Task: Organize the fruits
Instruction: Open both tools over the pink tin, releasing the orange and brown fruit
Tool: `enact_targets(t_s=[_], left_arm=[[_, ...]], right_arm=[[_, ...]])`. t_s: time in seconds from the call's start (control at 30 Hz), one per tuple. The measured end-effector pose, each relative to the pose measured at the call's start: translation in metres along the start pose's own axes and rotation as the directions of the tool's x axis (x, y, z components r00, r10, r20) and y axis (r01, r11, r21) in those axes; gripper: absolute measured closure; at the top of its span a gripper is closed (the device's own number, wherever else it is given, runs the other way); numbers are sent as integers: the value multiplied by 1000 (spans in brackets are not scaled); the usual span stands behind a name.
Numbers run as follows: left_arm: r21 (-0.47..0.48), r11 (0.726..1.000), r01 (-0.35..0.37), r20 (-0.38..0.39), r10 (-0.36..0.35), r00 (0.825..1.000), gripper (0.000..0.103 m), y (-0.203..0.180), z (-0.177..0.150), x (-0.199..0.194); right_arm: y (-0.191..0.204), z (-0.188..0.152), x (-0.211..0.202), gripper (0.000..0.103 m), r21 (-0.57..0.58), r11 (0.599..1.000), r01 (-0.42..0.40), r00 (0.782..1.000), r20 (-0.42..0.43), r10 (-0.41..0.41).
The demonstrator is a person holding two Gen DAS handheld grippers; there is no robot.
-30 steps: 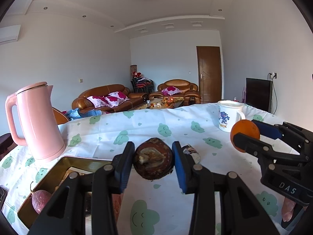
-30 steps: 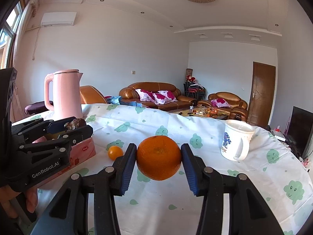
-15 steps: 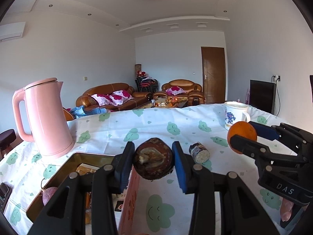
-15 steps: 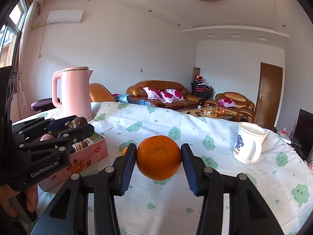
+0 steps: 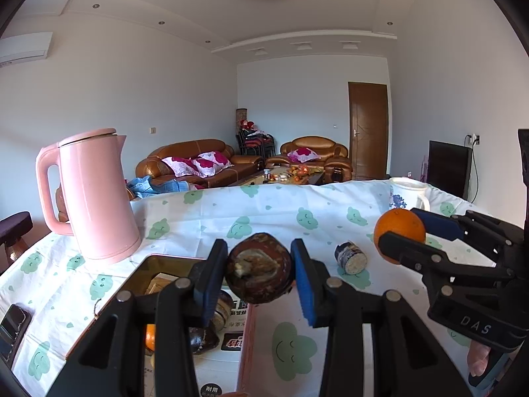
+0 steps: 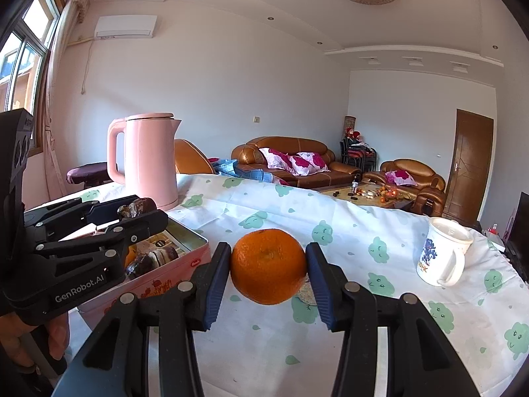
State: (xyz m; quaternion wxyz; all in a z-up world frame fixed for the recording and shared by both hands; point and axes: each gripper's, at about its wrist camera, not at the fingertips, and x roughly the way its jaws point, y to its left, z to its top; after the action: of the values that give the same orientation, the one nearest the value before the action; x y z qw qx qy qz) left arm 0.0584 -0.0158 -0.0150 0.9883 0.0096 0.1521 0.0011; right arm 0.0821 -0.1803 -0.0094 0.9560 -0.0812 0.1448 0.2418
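Note:
My left gripper (image 5: 259,273) is shut on a dark brown round fruit (image 5: 259,269) and hangs above the near edge of a pink tin box (image 5: 158,284). The box holds brown pieces and a small orange (image 5: 150,335). My right gripper (image 6: 267,266) is shut on a large orange (image 6: 267,266), lifted above the tablecloth to the right of the box (image 6: 185,261). In the left wrist view the right gripper (image 5: 401,231) and its orange (image 5: 398,228) show at the right. In the right wrist view the left gripper (image 6: 140,211) shows at the left over the box.
A pink kettle (image 5: 94,195) stands behind the box. A brown cut piece (image 5: 350,258) lies on the cloud-print tablecloth (image 5: 264,211). A white mug (image 6: 441,251) stands at the far right. A phone (image 5: 11,329) lies near the table's left edge. A hand (image 6: 29,344) holds the left gripper.
Both grippers have shifted left across the table with their fruits still gripped. The tin box has come under the left gripper, and the small orange on the cloth is now hidden behind the held orange.

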Motion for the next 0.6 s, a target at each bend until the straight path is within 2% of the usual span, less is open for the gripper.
enact_targets(t_s=[0.6], left_arm=[[-46, 994, -96, -21, 95, 995, 62, 58, -7, -22]], right_arm=[[50, 19, 18, 54, -33, 989, -141, 990, -4, 141]])
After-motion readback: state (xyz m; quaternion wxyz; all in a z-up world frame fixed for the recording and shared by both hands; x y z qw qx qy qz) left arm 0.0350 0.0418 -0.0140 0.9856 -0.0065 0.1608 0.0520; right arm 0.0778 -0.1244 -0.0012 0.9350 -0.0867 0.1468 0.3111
